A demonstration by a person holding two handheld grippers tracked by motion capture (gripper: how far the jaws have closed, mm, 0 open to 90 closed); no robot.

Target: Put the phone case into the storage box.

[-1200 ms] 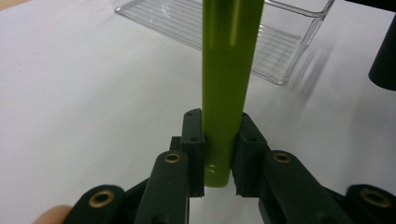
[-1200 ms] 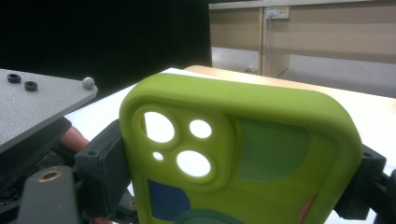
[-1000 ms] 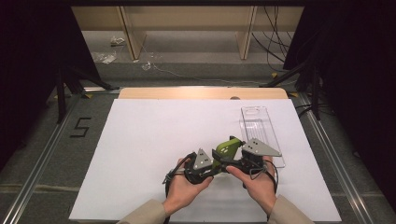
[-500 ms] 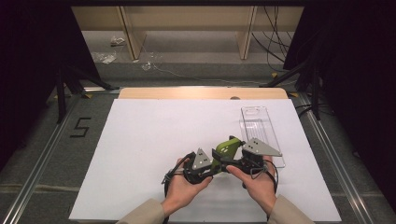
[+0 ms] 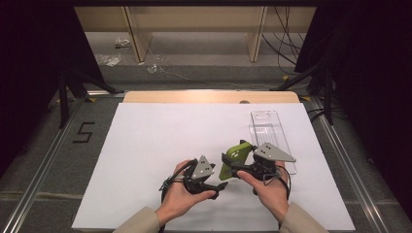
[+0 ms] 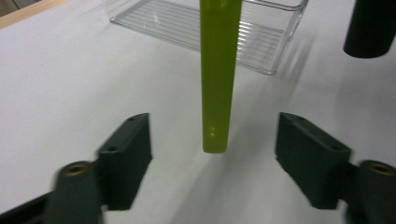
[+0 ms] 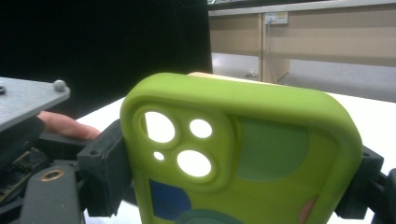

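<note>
Phone case [image 5: 234,159] in lime green hangs above the white table sheet [image 5: 145,145], right of centre and on the near half, gripped across its width by the right gripper [image 5: 232,170]. In the right gripper view the case [image 7: 243,154] stands with its camera cut-outs toward the lens, and the black pads [image 7: 105,163] press on its two side edges, so the right jaws are clamped on it. Seen from above, its long axis slants up and away toward the far right, with the top end leaning toward the clear plastic tray [image 5: 269,133] that lies just beyond it on the right of the sheet.

From the left gripper view the case [image 6: 217,74] shows edge-on as a thin upright strip whose lower tip hangs between the two spread pads [image 6: 128,158], touching neither. The left gripper [image 5: 214,187] has just been opening its jaws; it stands spread with the case's tip in the gap and grips nothing.

So the case now rests with the right hand [image 5: 269,187] alone, and that hand is also the one nearer the tray [image 6: 210,28]. Judging by this, the coming move is a short carry to the far right, with the long axis brought in line with the tray's length.
</note>
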